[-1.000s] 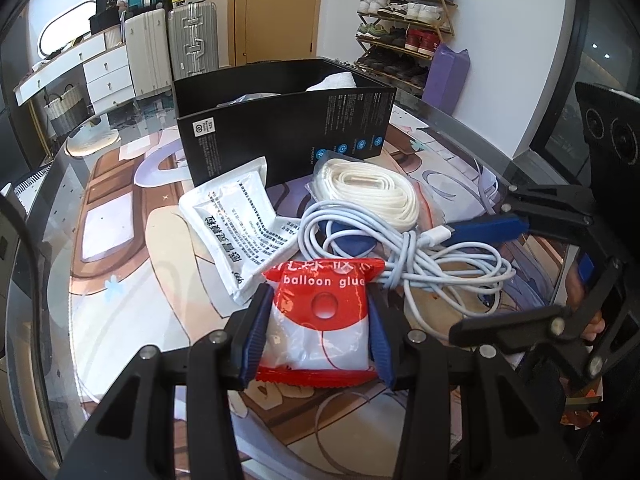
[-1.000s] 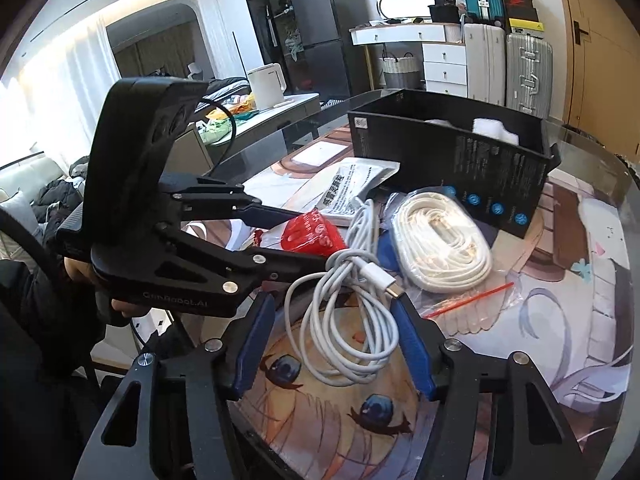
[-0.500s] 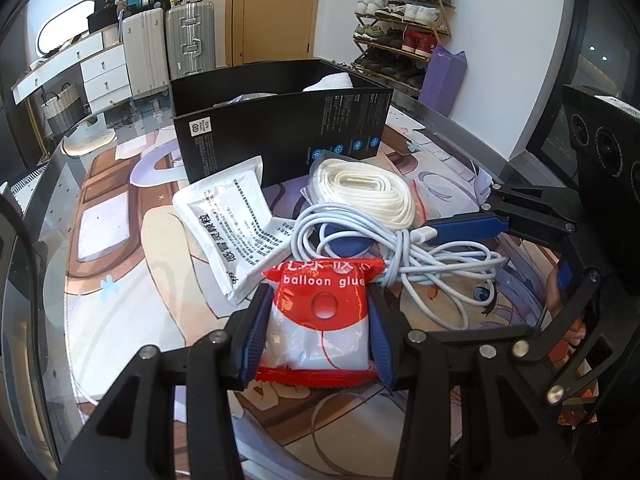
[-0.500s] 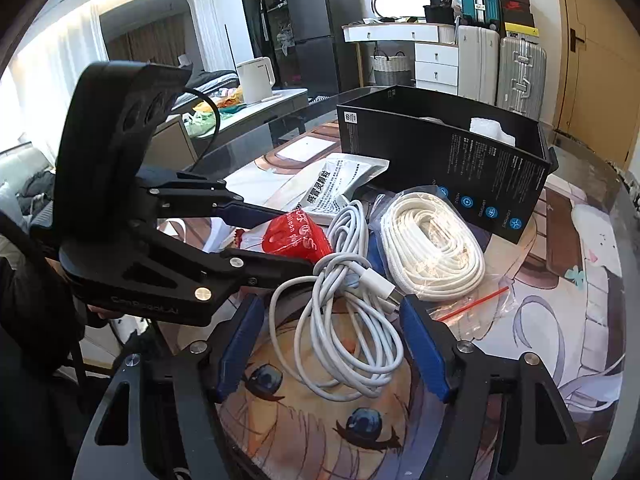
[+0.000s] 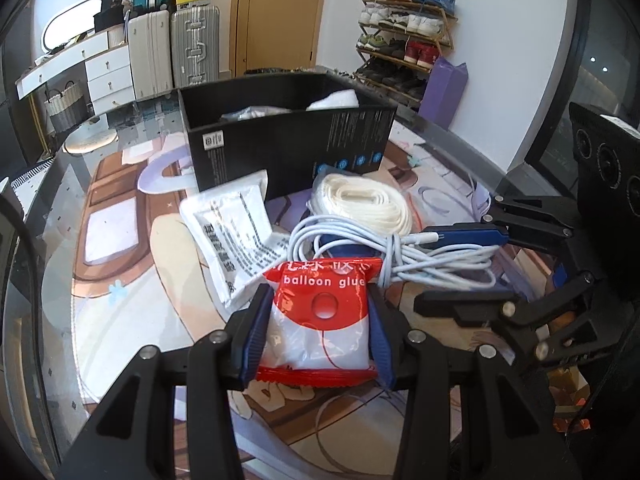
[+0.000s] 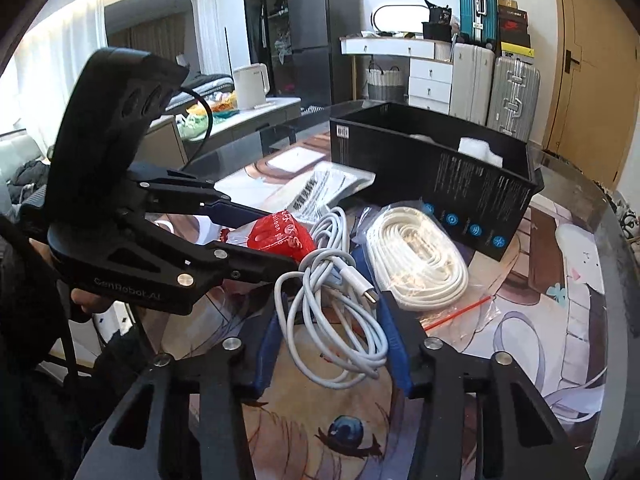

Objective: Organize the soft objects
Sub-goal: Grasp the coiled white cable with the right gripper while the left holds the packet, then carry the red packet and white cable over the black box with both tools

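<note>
My left gripper (image 5: 318, 300) is shut on a red and white "balloon glue" packet (image 5: 320, 332), held low over the table mat. A coiled white charging cable (image 6: 336, 320) lies between the blue pads of my right gripper (image 6: 332, 312). Its jaws are closing, and both pads touch the coil's sides. In the left wrist view the right gripper (image 5: 444, 270) comes in from the right around the cable (image 5: 440, 256). The right wrist view shows the left gripper (image 6: 272, 240) coming in from the left with the packet (image 6: 280, 236).
A bagged white rope coil (image 5: 364, 204) and a white printed pouch (image 5: 236, 232) lie behind the cable. An open black box (image 5: 288, 148) holding white items stands further back. The glass table (image 5: 52, 280) carries a cartoon mat. Suitcases, drawers and a shoe rack line the walls.
The right gripper's jaws widened around the cable, then narrowed until the pads reached the coil, which looks squeezed narrower. The left gripper and its packet have not moved.
</note>
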Motion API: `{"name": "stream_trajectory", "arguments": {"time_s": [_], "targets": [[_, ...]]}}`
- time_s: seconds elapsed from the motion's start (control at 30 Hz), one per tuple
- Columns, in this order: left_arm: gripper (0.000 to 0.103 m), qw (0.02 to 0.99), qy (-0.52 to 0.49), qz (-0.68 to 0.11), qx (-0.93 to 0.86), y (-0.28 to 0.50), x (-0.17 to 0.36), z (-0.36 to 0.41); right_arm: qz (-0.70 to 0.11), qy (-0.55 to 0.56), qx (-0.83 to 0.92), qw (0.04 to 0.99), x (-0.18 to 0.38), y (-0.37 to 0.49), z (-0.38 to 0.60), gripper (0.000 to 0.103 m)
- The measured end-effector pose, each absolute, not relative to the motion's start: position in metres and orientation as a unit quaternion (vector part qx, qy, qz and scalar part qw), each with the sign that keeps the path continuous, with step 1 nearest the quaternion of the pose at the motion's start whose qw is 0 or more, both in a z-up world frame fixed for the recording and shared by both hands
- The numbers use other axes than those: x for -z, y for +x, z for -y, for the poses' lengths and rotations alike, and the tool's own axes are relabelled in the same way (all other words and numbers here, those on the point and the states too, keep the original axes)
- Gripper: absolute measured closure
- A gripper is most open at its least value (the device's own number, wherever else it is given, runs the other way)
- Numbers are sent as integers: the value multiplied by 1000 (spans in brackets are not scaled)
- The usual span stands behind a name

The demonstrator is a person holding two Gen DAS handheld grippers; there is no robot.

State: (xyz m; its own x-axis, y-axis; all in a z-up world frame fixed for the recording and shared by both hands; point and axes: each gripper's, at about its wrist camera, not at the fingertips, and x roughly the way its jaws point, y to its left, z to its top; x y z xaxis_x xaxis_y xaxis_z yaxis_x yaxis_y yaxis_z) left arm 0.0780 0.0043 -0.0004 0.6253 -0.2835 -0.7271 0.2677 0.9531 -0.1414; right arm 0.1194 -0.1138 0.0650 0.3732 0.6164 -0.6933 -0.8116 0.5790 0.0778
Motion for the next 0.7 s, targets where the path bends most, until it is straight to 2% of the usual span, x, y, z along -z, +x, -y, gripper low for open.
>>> {"name": "stream_trajectory", "arguments": {"time_s": [0.27,0.7], "targets": [[59,913,-36,-373,164,72,-17,-12,-329,-85,-442,830,-85,127,138,83],[59,925,-51,-348,146,68,-32,-23,-293,-69,-440,846,-110,118,146,83]]}}
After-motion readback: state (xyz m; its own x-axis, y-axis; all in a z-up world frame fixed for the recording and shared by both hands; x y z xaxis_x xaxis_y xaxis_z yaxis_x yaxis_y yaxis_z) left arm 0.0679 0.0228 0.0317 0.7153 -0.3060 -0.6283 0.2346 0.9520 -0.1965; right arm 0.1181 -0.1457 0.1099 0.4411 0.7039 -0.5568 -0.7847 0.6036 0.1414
